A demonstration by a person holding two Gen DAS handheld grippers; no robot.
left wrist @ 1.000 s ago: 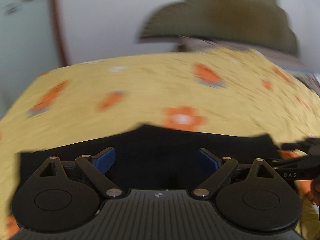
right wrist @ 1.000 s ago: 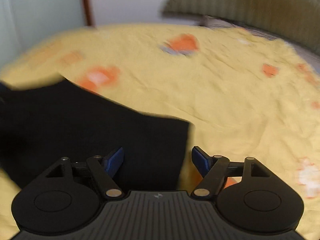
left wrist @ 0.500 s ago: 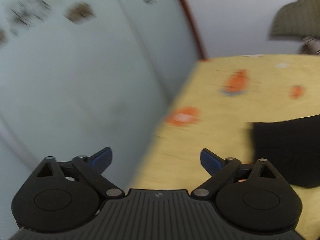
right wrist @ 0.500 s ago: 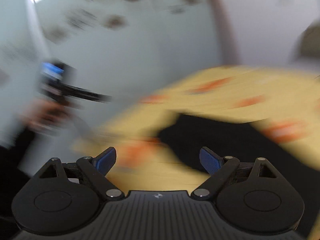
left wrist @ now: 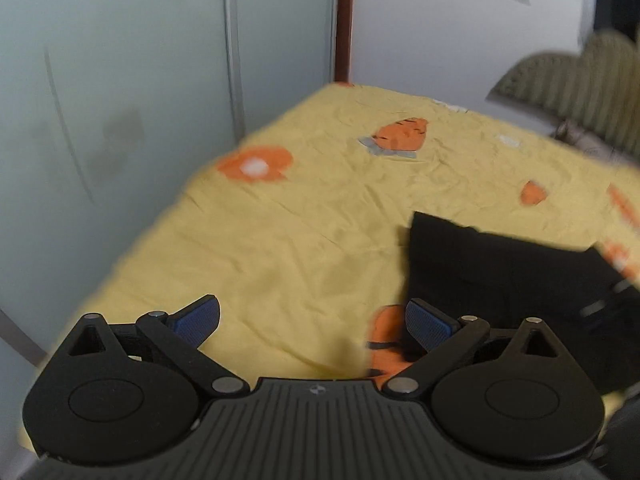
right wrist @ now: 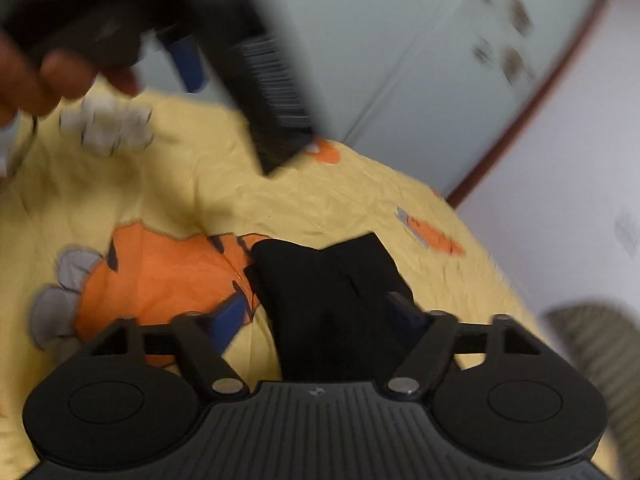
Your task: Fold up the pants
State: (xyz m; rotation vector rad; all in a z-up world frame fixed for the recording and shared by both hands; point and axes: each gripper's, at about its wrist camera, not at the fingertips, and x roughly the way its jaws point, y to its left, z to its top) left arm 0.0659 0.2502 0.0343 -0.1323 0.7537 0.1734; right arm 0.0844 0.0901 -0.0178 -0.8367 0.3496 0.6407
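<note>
The black pants lie folded into a compact bundle on the yellow bedsheet, to the right of my left gripper. That gripper is wide open over bare sheet, holding nothing. In the right wrist view the pants reach between the blue pads of my right gripper. Its jaws are closing, with a wide gap still between them, and the cloth is not pinched. The left gripper's black body, blurred, hangs above the sheet in a hand.
The sheet carries orange prints. A pale wardrobe front stands close along the bed's left edge, with a white wall behind. A ribbed olive headboard is at the far right.
Both views swung off the pants toward the wardrobe. The left one has turned back over the bed beside the pants. The right one rolled and now faces the bundle, its jaws narrower.
</note>
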